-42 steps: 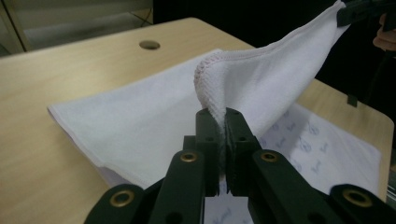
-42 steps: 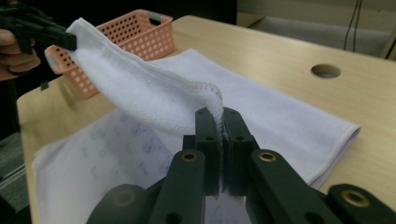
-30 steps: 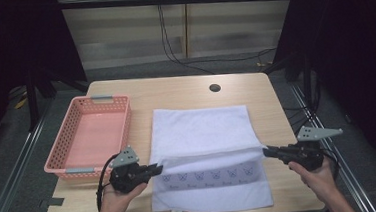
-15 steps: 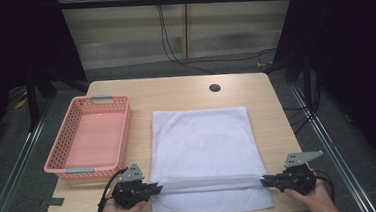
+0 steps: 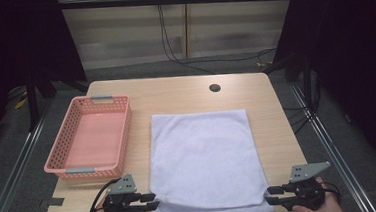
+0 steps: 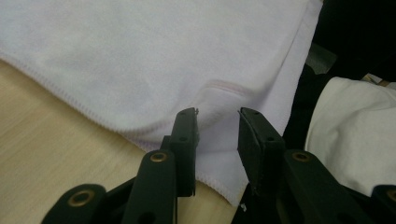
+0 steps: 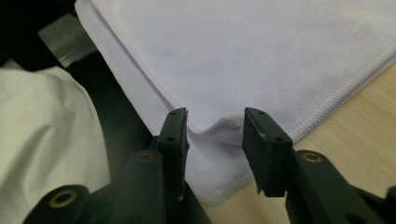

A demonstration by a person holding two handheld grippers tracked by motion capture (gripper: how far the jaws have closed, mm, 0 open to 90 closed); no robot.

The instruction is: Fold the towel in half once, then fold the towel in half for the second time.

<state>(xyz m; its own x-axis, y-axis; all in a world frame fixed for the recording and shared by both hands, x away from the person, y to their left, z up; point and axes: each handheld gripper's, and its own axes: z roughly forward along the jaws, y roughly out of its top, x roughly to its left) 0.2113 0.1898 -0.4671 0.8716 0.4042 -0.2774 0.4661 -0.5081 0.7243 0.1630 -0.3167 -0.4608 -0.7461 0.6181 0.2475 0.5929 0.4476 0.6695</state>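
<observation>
A wooden table (image 5: 175,94) is covered across its middle by a white towel (image 5: 203,157), folded, with its near edge at the table's front. A pink basket (image 5: 90,138) is set to its left. The left gripper (image 5: 149,203) and right gripper (image 5: 273,195) are held spread at the towel's near corners.

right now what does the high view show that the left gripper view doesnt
High view alone: the pink basket left of the white towel, the round hole in the table, and the right claw at the towel's near right corner.

Left gripper view alone: the open gap between the left claw jaws, a pink-stitched towel corner lying between them, and a white sleeve.

Both: the towel, the wooden tabletop, and the left claw at the near left corner.
</observation>
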